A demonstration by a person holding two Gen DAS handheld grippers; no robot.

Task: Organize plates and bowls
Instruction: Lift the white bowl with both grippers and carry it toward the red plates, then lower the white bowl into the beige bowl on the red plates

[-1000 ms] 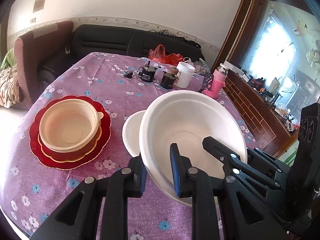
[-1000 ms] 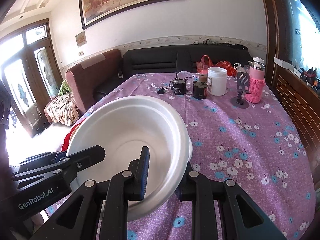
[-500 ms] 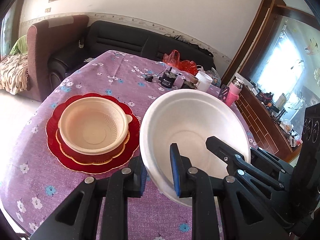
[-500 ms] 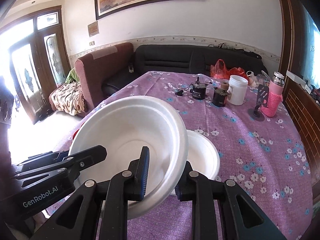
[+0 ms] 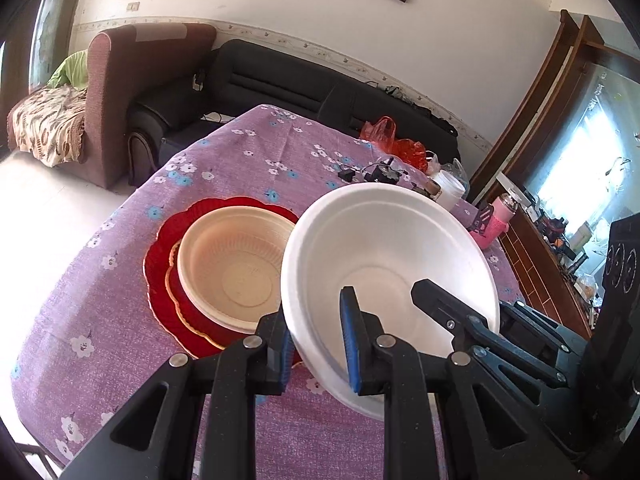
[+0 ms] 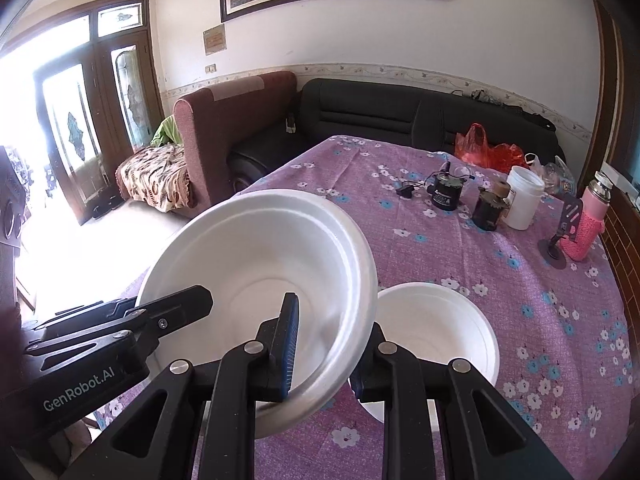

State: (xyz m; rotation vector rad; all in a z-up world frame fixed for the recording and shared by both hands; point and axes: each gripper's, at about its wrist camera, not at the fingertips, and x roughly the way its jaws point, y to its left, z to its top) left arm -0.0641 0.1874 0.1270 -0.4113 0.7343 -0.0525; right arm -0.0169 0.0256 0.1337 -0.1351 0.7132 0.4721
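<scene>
Both claws clamp the one big white foam bowl [image 5: 384,264]: the left claw [image 5: 316,344] pinches its near rim with one blue pad inside and one outside the wall, and the right claw [image 6: 324,344] bites the opposite rim the same way, its jaws narrow on the foam. This bowl hangs tilted above the bench [image 5: 100,312], clear of the cloth. In the left wrist view, at the bowl's 9 o'clock and partly hidden behind it, a cream ribbed plastic bowl [image 5: 232,268] sits nested in a red scalloped plate with a gold edge [image 5: 160,268]. In the right wrist view, at the held bowl's 4 o'clock, a smaller white foam bowl [image 6: 436,328] rests on the purple flowered tablecloth [image 6: 460,256]. Farther off, toward 1 o'clock, stand a white plastic jar [image 6: 524,196], two dark small containers [image 6: 486,208], a pink-sleeved flask [image 6: 588,220] and a red plastic bag [image 6: 480,148]. Beyond the bench runs a black sofa [image 6: 400,120].
</scene>
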